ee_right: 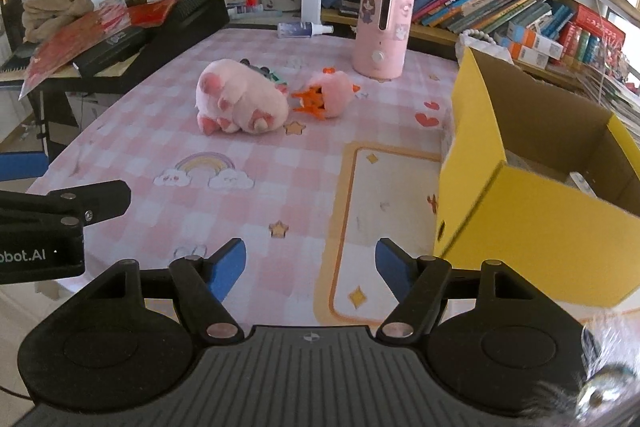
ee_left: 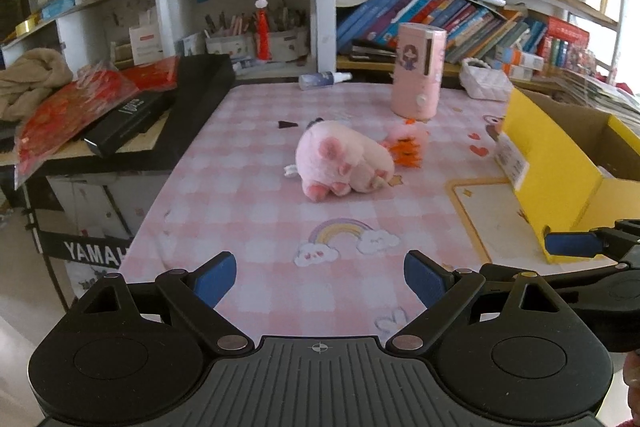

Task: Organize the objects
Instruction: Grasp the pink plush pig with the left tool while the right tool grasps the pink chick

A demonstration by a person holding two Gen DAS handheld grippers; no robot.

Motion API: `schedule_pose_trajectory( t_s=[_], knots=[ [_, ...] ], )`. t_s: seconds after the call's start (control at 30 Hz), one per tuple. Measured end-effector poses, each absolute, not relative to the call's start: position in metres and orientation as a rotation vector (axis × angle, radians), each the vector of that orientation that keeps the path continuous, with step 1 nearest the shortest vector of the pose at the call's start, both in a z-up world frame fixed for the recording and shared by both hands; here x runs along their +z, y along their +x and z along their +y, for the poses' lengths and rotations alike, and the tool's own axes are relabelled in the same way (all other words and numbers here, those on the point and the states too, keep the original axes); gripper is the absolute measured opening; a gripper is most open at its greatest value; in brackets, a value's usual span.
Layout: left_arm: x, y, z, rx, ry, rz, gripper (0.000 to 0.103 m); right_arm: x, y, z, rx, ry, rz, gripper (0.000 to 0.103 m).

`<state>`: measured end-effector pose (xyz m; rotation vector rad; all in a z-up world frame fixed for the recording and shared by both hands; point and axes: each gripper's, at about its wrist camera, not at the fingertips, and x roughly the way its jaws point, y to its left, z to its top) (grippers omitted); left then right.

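Observation:
A pink plush pig [ee_left: 340, 159] [ee_right: 240, 97] lies on its side in the middle of the pink checked table [ee_left: 248, 227] [ee_right: 160, 131]. A smaller pink toy with orange parts [ee_left: 406, 143] [ee_right: 326, 95] lies touching it on the right. An open yellow cardboard box [ee_left: 560, 163] [ee_right: 532, 195] stands at the right. My left gripper [ee_left: 320, 277] is open and empty over the near table edge. My right gripper [ee_right: 310, 265] is open and empty, just left of the box. The right gripper's blue fingertip [ee_left: 572, 243] shows beside the box in the left wrist view.
A pink cylindrical appliance [ee_left: 418, 71] [ee_right: 384, 27] and a small spray bottle [ee_left: 324, 79] [ee_right: 304, 29] stand at the table's far side. Crowded bookshelves [ee_left: 460, 15] rise behind. A black keyboard piled with red packets [ee_left: 120, 107] borders the table's left.

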<state>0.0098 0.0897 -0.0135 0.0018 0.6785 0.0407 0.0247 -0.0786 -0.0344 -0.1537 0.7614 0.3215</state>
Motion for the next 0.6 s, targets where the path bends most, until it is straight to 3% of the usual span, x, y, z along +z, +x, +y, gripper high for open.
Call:
schedule_pose_trajectory(
  t_s=[0.6],
  knots=[
    [-0.010, 0.124, 0.108, 0.081, -0.041, 0.663, 0.093, -0.014, 0.155, -0.058, 0.288, -0.066, 0.726, 0.066]
  ],
)
